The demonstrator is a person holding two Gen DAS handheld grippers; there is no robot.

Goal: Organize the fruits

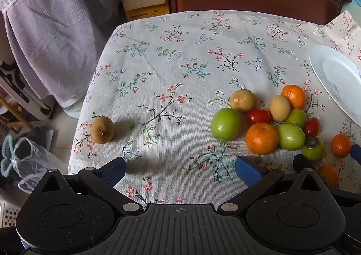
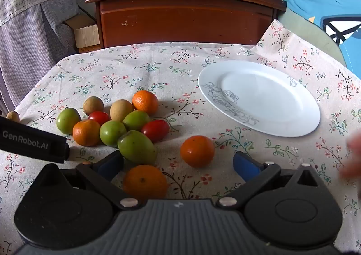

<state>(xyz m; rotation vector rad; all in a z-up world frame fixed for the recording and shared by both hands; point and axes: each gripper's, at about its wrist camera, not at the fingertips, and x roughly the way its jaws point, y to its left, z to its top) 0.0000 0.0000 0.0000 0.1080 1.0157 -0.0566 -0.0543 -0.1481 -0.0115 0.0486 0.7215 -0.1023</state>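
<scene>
Orange, green and red fruits (image 2: 126, 124) piled beside my white plate (image 2: 259, 97)
Both my grippers, left (image 1: 180, 168) and right (image 2: 178, 162), hang fingers wide apart, gripping nothing.

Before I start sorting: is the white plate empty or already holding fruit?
Empty. The white plate shows only its bare surface and printed pattern; all the fruit lies on the tablecloth beside it.

A cluster of round green, orange, red and tan fruits (image 2: 117, 124) lies on the floral tablecloth (image 2: 158, 63), left of the round white plate (image 2: 282, 119). Two loose orange tangerines (image 2: 197, 150) sit nearer the camera — one tan fruit (image 1: 102, 129) lies apart, far left. Behind stands a brown wooden cabinet (image 2: 187, 16).
</scene>
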